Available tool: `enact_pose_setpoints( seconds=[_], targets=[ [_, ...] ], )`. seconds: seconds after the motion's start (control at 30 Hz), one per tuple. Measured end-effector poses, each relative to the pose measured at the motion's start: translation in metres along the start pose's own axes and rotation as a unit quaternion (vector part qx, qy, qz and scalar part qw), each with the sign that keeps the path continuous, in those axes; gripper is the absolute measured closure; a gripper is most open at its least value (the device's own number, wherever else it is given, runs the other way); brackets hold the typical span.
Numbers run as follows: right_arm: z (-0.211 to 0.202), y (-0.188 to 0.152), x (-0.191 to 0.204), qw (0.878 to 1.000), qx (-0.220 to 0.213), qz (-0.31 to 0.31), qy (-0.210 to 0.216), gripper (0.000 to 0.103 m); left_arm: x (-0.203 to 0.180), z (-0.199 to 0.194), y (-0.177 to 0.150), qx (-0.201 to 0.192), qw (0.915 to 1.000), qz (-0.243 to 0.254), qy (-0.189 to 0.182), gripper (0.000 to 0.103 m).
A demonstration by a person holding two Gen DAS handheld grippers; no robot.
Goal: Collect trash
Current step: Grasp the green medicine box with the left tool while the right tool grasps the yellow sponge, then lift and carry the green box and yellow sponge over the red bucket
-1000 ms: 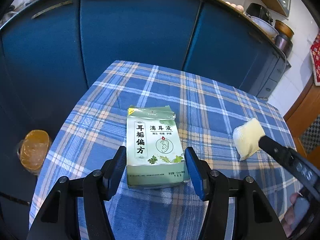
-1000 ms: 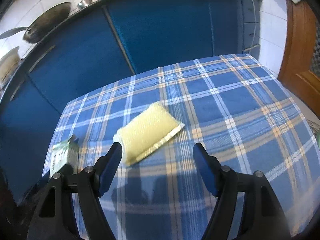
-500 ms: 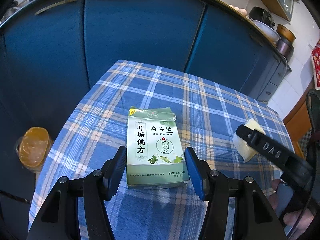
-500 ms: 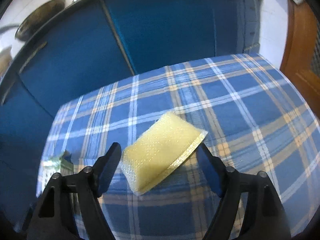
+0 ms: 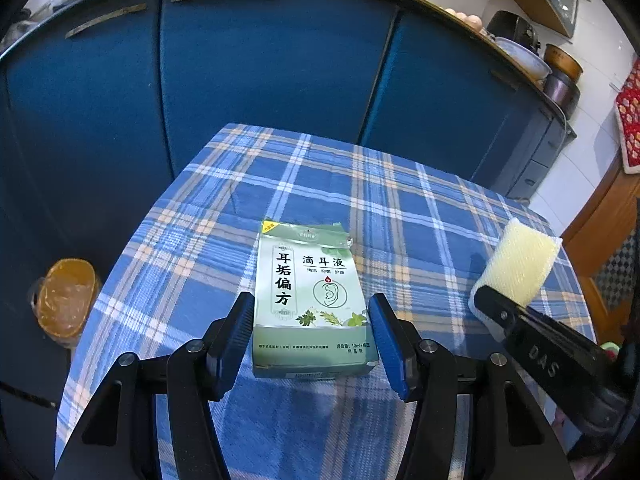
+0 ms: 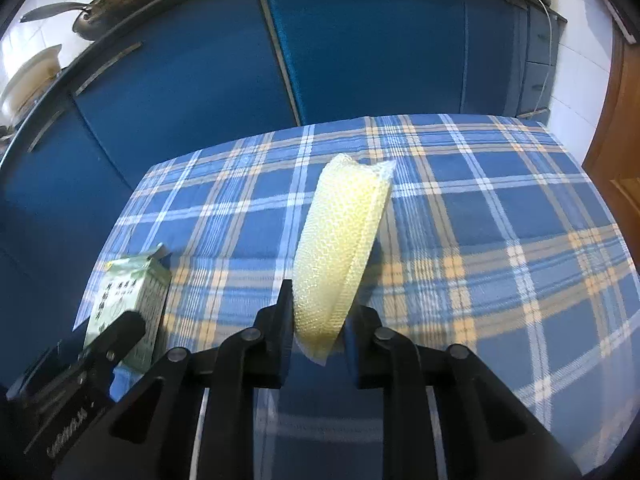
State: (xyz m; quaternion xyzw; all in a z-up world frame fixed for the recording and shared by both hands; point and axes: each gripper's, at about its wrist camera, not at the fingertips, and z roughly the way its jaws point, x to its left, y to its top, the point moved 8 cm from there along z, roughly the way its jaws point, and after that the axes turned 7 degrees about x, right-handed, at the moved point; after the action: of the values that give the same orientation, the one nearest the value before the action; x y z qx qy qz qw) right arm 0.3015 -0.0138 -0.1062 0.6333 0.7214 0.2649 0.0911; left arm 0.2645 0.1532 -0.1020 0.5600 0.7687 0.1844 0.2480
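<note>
Now yellow sponge (image 6: 340, 248) between closing jaws

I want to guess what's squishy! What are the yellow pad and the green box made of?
The yellow pad looks like soft foam in clear bubbly wrap: it folds up between the closing right tool. The green box looks like thin printed cardboard, a little shiny, with a torn, creased top edge. It lies between the left tool's fingers.

Blue-white-orange plaid cloth (image 5: 400, 208), my black blue-padded jaws, pale yellow mesh-textured sponge (image 6: 340, 248), green-white box (image 5: 310, 300), deep blue cabinets (image 5: 260, 72).
</note>
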Motion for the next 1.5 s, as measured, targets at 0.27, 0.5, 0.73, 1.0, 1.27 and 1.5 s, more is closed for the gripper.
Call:
enact_pose_setpoints(
  seconds=[0.27, 0.5, 0.73, 1.0, 1.27, 1.5],
  targets=[
    [-0.026, -0.015, -0.013, 1.000, -0.003, -0.006, 0.006, 0.080, -0.017, -0.007, -0.005, -0.002, 0.9999, 0.013, -0.010, 0.043],
    [-0.050, -0.025, -0.031, 1.000, -0.012, 0.000, 0.007, 0.080, -0.042, -0.019, -0.013, -0.005, 0.9991, 0.035, -0.024, 0.044],
    [-0.070, -0.037, -0.055, 1.000, -0.020, 0.016, 0.004, 0.079, -0.069, -0.030, -0.021, -0.008, 0.9977, 0.055, -0.040, 0.044],
    [-0.095, -0.048, -0.086, 0.999, -0.031, 0.036, -0.003, 0.079, -0.104, -0.045, -0.028, -0.014, 0.9947, 0.082, -0.060, 0.045],
    [-0.118, -0.061, -0.121, 0.997, -0.041, 0.060, -0.014, 0.079, -0.144, -0.048, -0.038, 0.009, 0.9901, 0.099, -0.099, 0.097],
    [-0.137, -0.073, -0.154, 0.995, -0.048, 0.083, -0.024, 0.079, -0.163, -0.045, -0.052, 0.026, 0.9879, 0.117, -0.098, 0.093]
  ],
)
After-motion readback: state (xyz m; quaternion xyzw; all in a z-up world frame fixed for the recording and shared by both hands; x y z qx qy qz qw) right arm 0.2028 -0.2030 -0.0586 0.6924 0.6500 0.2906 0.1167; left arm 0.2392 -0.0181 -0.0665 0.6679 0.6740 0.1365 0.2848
